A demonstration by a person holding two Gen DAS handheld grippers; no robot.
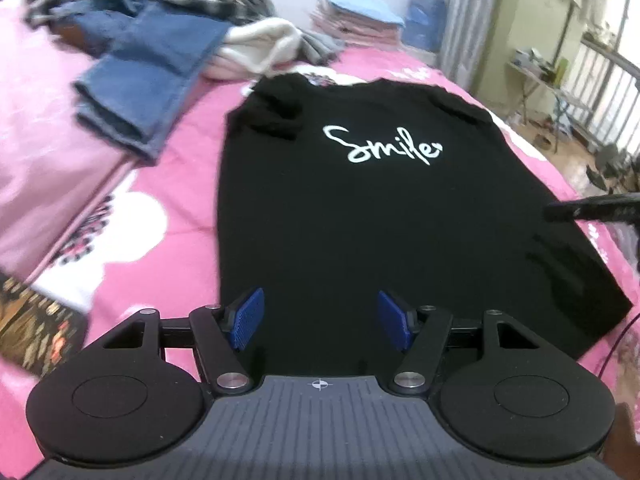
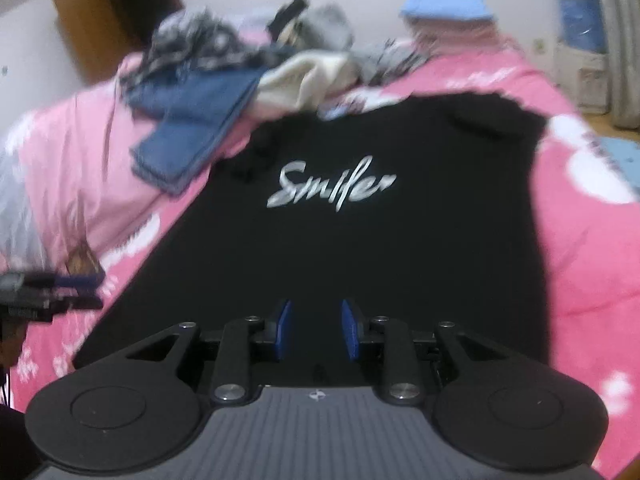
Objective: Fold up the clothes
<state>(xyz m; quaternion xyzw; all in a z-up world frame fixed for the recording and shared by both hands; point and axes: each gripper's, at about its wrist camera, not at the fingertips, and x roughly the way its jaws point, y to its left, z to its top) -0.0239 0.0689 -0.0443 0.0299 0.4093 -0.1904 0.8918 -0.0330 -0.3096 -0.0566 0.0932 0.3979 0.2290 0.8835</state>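
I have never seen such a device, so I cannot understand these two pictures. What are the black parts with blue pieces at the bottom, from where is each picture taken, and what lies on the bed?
Each picture comes from a camera fixed on a hand-held gripper, looking forward along its two fingers. A person carries one gripper in each hand; there is no robot arm.

In the left wrist view the left gripper has its blue pads wide apart. In the right wrist view the right gripper has a narrower gap. Both are open and hold nothing.

On the pink bedspread a black T-shirt with white "Smile" lettering lies spread flat. Behind it are blue jeans and a pile of other clothes.
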